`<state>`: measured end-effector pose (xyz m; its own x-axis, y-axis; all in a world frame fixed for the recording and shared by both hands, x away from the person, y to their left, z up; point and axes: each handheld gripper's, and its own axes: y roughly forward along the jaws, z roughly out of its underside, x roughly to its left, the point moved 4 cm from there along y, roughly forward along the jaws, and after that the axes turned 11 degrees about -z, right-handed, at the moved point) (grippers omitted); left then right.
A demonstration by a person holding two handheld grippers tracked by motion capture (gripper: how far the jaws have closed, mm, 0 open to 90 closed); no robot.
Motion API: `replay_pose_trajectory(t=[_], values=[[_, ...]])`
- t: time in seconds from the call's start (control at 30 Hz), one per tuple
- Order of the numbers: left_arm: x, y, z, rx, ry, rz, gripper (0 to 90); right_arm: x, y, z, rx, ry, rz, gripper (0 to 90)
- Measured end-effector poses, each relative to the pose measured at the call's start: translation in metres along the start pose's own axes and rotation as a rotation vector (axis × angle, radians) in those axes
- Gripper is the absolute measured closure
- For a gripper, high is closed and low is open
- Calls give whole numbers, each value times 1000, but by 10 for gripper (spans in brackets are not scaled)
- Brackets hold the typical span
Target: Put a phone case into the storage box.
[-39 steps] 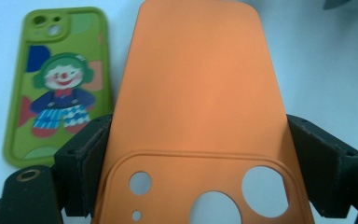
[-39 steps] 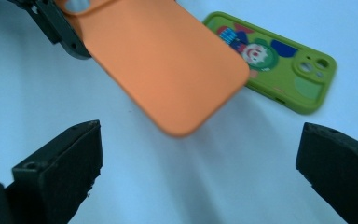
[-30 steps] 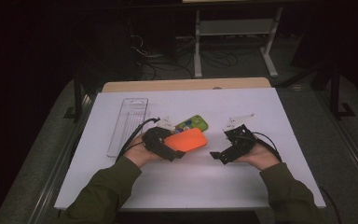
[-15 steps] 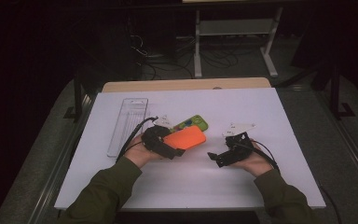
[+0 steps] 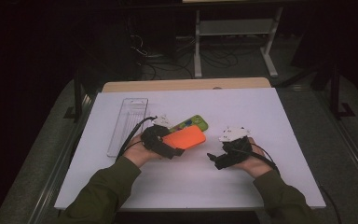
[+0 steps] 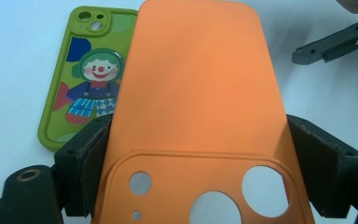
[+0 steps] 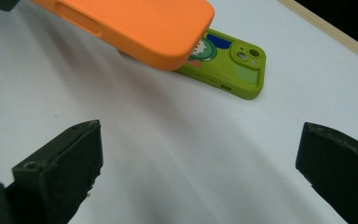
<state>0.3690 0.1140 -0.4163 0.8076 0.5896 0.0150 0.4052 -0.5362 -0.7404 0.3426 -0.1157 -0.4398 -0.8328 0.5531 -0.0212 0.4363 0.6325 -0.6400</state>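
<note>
The left gripper (image 5: 161, 142) has its fingers (image 6: 86, 163) closed on the camera-cutout end of the orange phone case (image 6: 196, 107), holding it lifted above the middle of the white bench (image 5: 261, 107). Under and behind it a green phone case with a clown picture (image 6: 86, 88) lies flat on the bench. The right gripper (image 5: 226, 156) is near the bench's front edge, its fingers (image 7: 63, 163) spread wide and holding nothing. A clear plastic tray (image 5: 128, 123) lies toward the left edge.
</note>
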Motion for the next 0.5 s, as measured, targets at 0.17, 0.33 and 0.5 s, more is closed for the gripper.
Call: replay_pose_trajectory(t=[0.17, 0.33, 0.5], values=[[-2, 2, -1, -12, -16, 3, 153, 3, 0, -1, 7, -36, 25, 2], [-2, 2, 0, -12, -15, 2, 153, 5, 0, -2, 7, -93, 65, 2], [-3, 2, 0, -10, -11, 5, 154, 5, 0, -3, 19, -147, 103, 2]])
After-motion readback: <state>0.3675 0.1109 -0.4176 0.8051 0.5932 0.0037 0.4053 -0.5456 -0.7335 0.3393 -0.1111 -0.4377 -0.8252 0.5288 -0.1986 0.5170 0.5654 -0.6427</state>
